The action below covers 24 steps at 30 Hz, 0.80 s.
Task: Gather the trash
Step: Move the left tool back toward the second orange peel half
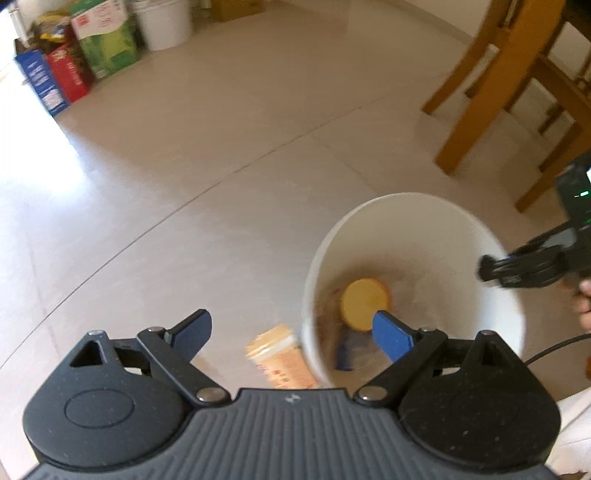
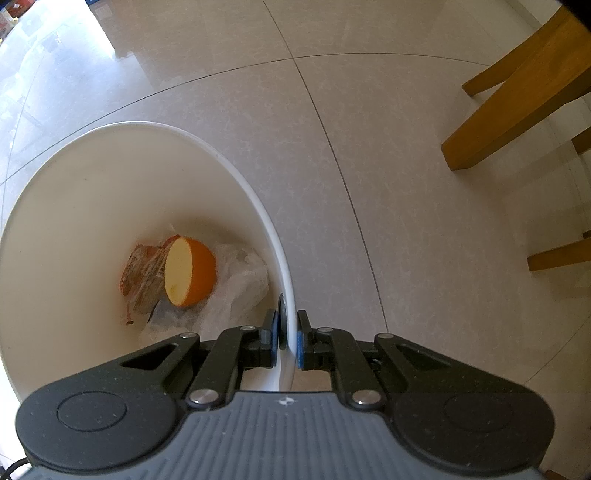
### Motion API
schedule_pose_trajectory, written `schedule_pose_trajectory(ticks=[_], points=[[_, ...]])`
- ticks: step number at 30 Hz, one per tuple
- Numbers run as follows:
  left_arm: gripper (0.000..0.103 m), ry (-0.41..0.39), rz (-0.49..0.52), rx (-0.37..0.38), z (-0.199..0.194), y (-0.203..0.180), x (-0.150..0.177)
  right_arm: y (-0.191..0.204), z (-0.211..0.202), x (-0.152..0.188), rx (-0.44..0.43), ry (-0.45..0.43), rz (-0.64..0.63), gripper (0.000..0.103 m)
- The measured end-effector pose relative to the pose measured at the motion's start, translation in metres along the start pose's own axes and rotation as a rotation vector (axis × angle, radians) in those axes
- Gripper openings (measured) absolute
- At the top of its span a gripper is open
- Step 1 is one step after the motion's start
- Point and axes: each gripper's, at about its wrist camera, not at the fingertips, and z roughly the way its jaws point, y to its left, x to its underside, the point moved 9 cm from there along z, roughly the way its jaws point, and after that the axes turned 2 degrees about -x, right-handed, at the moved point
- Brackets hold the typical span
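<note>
A white bucket [image 1: 406, 197] stands on the tiled floor, and my right gripper [image 1: 487, 267] holds its right rim. In the right wrist view that gripper [image 2: 287, 334] is shut on the bucket's rim [image 2: 291, 317], one finger inside and one outside. Inside lie a cut orange half [image 2: 190, 273], a brown wrapper [image 2: 142, 277] and a clear plastic bag [image 2: 243, 280]. My left gripper [image 1: 291, 332] is open above the bucket's left side. A blurred orange-and-cream carton [image 1: 280, 358] shows between its fingers, just outside the bucket wall. I cannot tell whether the carton is in the air or on the floor.
Wooden chair legs [image 1: 480, 110] stand right of the bucket, close to the right gripper [image 2: 509, 110]. Coloured boxes [image 1: 66, 70] and white pails [image 1: 162, 26] line the far wall. A hand [image 1: 583, 299] and a cable [image 1: 554, 347] are at the right edge.
</note>
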Motion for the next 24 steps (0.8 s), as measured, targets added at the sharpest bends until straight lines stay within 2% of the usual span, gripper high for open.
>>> schedule_pose_trajectory(ticks=[7,11,16,21,24], points=[[0.094,0.015,-0.138,-0.017,0.013,0.058,0.031,0.001,0.000,0.000,0.003,-0.001,-0.002,0.012],[0.094,-0.006,-0.213,-0.080,0.025,0.091,0.049,0.001,0.000,0.001,0.003,-0.003,-0.004,0.012],[0.094,-0.023,-0.312,-0.109,0.055,0.130,0.080,0.001,0.000,0.001,0.006,-0.003,-0.002,0.012],[0.094,0.002,-0.402,-0.158,0.094,0.162,0.120,0.002,0.000,0.001,0.012,-0.006,-0.010,0.012],[0.094,0.020,-0.489,-0.176,0.117,0.183,0.145,0.002,0.000,0.001,0.014,-0.006,-0.010,0.012]])
